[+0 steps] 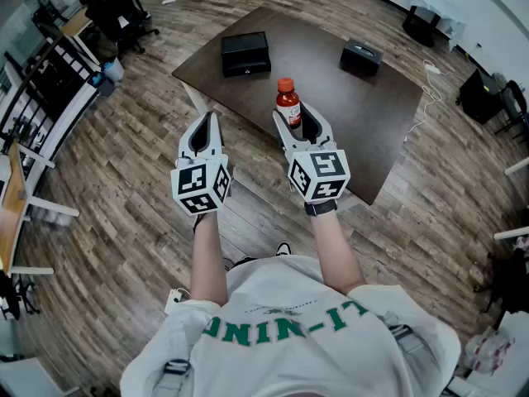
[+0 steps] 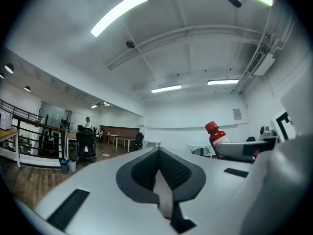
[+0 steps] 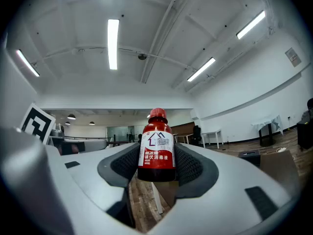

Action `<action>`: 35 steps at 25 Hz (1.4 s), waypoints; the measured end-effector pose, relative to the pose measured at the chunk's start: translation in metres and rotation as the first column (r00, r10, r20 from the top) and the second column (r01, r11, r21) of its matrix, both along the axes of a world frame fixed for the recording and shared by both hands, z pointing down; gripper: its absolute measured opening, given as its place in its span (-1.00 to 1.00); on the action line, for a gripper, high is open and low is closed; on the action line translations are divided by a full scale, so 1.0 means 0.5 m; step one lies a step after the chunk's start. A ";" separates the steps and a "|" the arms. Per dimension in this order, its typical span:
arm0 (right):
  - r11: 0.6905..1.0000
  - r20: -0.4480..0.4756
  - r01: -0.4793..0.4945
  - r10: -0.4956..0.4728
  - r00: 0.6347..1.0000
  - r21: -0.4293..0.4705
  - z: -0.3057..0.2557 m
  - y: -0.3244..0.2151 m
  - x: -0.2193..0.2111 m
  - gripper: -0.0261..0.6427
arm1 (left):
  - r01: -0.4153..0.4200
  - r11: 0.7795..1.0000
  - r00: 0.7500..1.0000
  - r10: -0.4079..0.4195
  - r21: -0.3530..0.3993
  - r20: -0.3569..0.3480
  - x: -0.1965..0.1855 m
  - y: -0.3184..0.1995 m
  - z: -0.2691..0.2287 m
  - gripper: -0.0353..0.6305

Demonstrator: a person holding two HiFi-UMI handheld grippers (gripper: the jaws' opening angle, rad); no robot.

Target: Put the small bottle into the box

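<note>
My right gripper (image 1: pixel 295 119) is shut on the small bottle (image 1: pixel 288 104), a dark red bottle with a red cap and a white label. In the right gripper view the small bottle (image 3: pixel 156 148) stands upright between the black pads (image 3: pixel 188 163), held up in the air. My left gripper (image 1: pixel 206 127) hovers beside it over the floor, shut with nothing in it; its pads (image 2: pixel 168 173) meet. From the left gripper view the small bottle (image 2: pixel 215 133) shows at the right. Two black boxes lie on the brown table (image 1: pixel 364 114): a larger box (image 1: pixel 245 53) and a smaller box (image 1: pixel 360 57).
The table's near corner (image 1: pixel 364 195) lies just under my right hand. Wooden floor surrounds the table. Railings and office chairs (image 1: pixel 116 11) stand at the left, cables and dark items (image 1: pixel 479 93) at the right.
</note>
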State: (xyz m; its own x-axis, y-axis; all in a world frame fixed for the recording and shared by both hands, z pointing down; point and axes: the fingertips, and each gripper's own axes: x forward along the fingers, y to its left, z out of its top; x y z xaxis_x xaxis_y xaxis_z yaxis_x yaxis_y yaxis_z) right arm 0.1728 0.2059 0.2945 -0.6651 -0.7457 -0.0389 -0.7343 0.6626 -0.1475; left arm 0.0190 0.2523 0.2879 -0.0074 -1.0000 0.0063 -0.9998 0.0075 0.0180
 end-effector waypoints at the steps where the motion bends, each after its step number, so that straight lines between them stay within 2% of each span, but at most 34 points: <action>1: 1.000 0.005 -0.004 0.004 1.000 -0.011 0.009 -0.002 0.006 -0.24 | -0.005 1.000 1.000 0.005 -0.008 -0.006 0.006 0.001 0.009 -0.86; 5: 0.998 -0.001 0.006 -0.006 1.000 -0.055 0.050 -0.015 0.012 -0.24 | -0.007 0.999 0.999 0.005 -0.042 -0.035 0.018 -0.007 0.047 -0.86; 9: 0.996 0.012 0.037 -0.036 0.999 -0.085 0.082 -0.033 -0.016 -0.24 | 0.006 0.997 0.999 -0.009 -0.075 -0.045 0.002 -0.037 0.083 -0.86; 13: 0.994 0.005 0.055 -0.055 0.998 -0.098 0.107 -0.087 -0.061 -0.24 | 0.000 0.997 0.999 -0.003 -0.073 -0.037 -0.024 -0.096 0.101 -0.86; 18: 0.994 -0.020 0.056 -0.058 0.998 -0.090 0.116 -0.204 -0.125 -0.24 | -0.014 0.999 0.999 0.012 -0.040 -0.048 -0.086 -0.230 0.101 -0.86; 23: 0.997 -0.036 0.058 -0.060 0.998 -0.056 0.083 -0.345 -0.214 -0.24 | -0.020 1.000 0.998 0.021 0.017 -0.053 -0.178 -0.387 0.053 -0.86; 26: 0.997 -0.045 0.057 -0.059 0.997 -0.053 0.077 -0.433 -0.285 -0.23 | -0.075 0.996 0.993 0.078 0.044 -0.085 -0.235 -0.479 0.031 -0.86; 31: 0.995 -0.051 0.051 -0.056 0.997 -0.091 0.111 -0.557 -0.398 -0.24 | -0.115 0.993 0.991 0.116 0.020 -0.064 -0.332 -0.605 0.047 -0.86; 35: 0.988 -0.050 0.073 -0.081 0.995 -0.136 0.146 -0.619 -0.441 -0.24 | -0.134 0.991 0.990 0.134 0.003 -0.049 -0.362 -0.669 0.072 -0.86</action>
State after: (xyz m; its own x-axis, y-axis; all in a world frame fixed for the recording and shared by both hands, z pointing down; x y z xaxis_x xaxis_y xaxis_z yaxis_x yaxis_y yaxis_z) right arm -0.0477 -0.1036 0.3673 -0.7191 -0.6882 0.0960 -0.6913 0.6946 -0.1989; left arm -0.1622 -0.0820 0.3240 0.1266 -0.9919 0.0036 -0.9898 -0.1261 0.0671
